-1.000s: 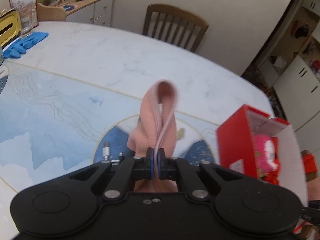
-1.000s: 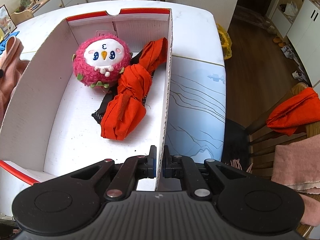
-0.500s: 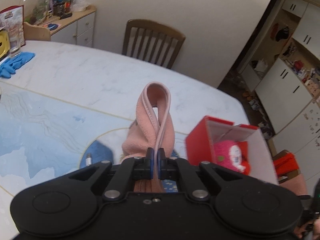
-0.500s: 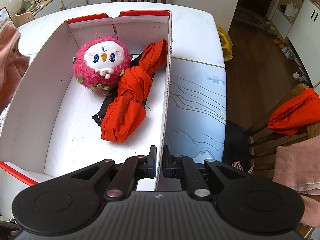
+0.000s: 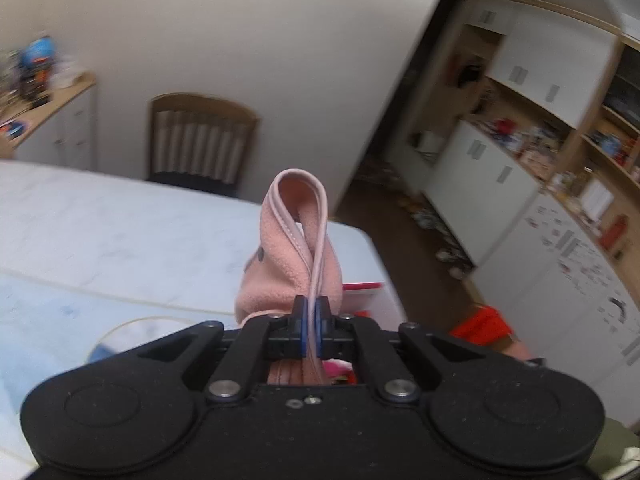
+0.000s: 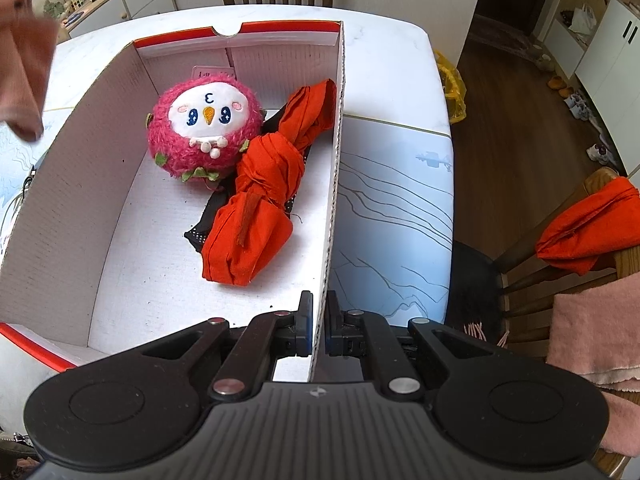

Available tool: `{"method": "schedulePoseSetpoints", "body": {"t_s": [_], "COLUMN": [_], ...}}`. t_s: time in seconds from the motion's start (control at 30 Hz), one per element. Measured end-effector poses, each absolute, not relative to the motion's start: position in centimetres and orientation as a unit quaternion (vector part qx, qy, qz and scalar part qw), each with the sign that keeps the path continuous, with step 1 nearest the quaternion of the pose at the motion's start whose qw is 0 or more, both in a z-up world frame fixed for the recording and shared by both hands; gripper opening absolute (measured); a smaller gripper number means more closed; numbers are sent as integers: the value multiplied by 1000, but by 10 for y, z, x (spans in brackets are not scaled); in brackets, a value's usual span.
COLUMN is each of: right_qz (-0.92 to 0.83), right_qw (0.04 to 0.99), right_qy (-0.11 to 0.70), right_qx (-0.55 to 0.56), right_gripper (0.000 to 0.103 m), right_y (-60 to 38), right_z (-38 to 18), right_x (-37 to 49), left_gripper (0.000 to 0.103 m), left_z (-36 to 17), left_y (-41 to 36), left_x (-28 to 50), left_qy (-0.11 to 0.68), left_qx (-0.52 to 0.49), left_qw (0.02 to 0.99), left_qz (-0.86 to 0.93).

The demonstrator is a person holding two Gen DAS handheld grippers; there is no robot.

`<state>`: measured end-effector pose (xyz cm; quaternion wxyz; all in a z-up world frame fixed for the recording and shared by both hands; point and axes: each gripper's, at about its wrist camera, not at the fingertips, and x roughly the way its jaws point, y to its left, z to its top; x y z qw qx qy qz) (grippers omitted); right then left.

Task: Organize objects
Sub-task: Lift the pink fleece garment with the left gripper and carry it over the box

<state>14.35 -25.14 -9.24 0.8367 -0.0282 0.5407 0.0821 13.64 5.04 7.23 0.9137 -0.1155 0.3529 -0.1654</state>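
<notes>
2 items already lie in the box [image 6: 120,184]: a pink plush toy [image 6: 206,130] and a knotted orange cloth [image 6: 260,200], with a dark mesh piece partly under the cloth. The pink fleece garment [image 5: 296,264] is the item in hand. It hangs in the air from the left tongs [image 5: 311,322], which are pressed together on its piped edge; in the right wrist view a corner of it shows above the bench [image 6: 396,184], up and to the left of the box. The right tongs [image 6: 318,330] pinch the near end of the box's right wall, apparently steadying it.

Judged progress: partway. The garment is lifted but not yet in the box, so placement and release remain.

Limits of view: the left view is motion-blurred; the tong body covers the garment's lower part and most of the box. Whether further items await sorting cannot be told.
</notes>
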Motion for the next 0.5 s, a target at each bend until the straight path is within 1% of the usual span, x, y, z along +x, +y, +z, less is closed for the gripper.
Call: {"method": "schedulePoseSetpoints", "body": {"t_s": [0.2, 0.4, 0.5], "right_qz": [83, 83, 83], "right_qw": [837, 837, 837], "right_qy": [541, 540, 540], "right_qx": [-27, -26, -26], "right_gripper": [5, 5, 5], "right_y": [-252, -252, -252], "right_z": [-92, -93, -93], "right_x": [144, 143, 143], "left_gripper": [1, 1, 1], "left_z": [73, 36, 15], "left_y": [5, -40, -59], "left_x": [141, 144, 147], "left_qy": [355, 384, 391], "left_qx": [-96, -62, -25], "left_qw": [901, 879, 875], "left_qz": [-228, -276, -284]}}
